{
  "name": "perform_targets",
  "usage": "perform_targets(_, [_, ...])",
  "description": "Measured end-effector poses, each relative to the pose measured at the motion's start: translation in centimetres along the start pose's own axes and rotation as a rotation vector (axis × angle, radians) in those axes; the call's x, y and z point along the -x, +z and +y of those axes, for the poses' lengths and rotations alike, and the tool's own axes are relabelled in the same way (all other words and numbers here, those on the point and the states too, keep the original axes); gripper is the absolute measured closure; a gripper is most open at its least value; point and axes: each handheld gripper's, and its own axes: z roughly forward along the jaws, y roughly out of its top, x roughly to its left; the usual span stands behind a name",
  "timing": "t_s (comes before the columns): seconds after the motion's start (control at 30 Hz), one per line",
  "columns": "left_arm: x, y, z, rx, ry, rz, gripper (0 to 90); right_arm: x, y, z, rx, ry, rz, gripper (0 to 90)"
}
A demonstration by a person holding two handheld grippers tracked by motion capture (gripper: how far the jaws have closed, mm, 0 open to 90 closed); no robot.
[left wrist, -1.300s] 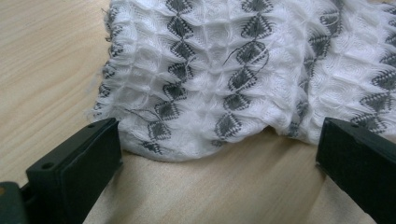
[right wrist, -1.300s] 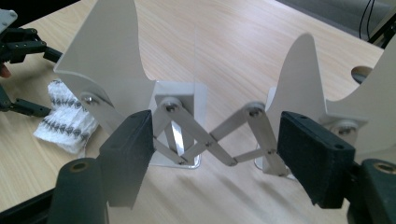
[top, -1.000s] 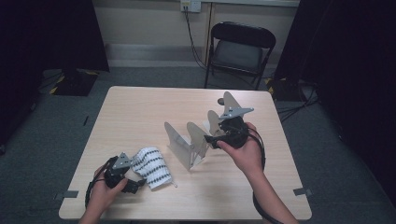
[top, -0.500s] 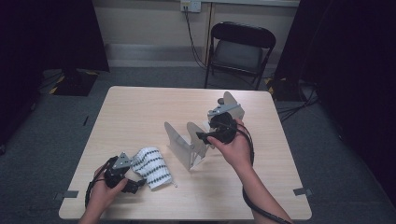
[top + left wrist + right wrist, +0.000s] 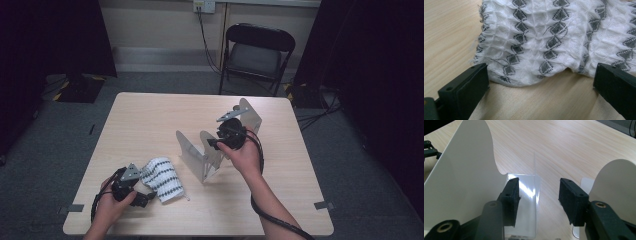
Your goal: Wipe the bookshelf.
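Right claw (image 5: pixel 214 143), jaws just closing yet unclenched, straddles a clear upright panel (image 5: pixel 530 202) between 2 white bookends (image 5: pixel 200 155) mid-bench (image 5: pixel 150 115). Left claw (image 5: pixel 145 192), released, faces the patterned knit cloth (image 5: pixel 164 179) near the front-left corner.

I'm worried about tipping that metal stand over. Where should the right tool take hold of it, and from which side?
Probably one of the upright rounded plates of the metal stand, taken by its thin top edge from above. The plates stand on edge, so each offers two flat faces for the pads. The right tool has just been closing with nothing between its pads, a plate at each side.
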Motion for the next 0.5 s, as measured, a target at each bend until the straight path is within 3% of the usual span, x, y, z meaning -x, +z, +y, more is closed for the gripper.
perform_targets(0.5, [-0.07, -0.01, 0.03, -0.001, 0.009, 0.0, 0.0, 0.44, 1.08, -0.18, -0.037, -0.005, 0.006, 73.8])
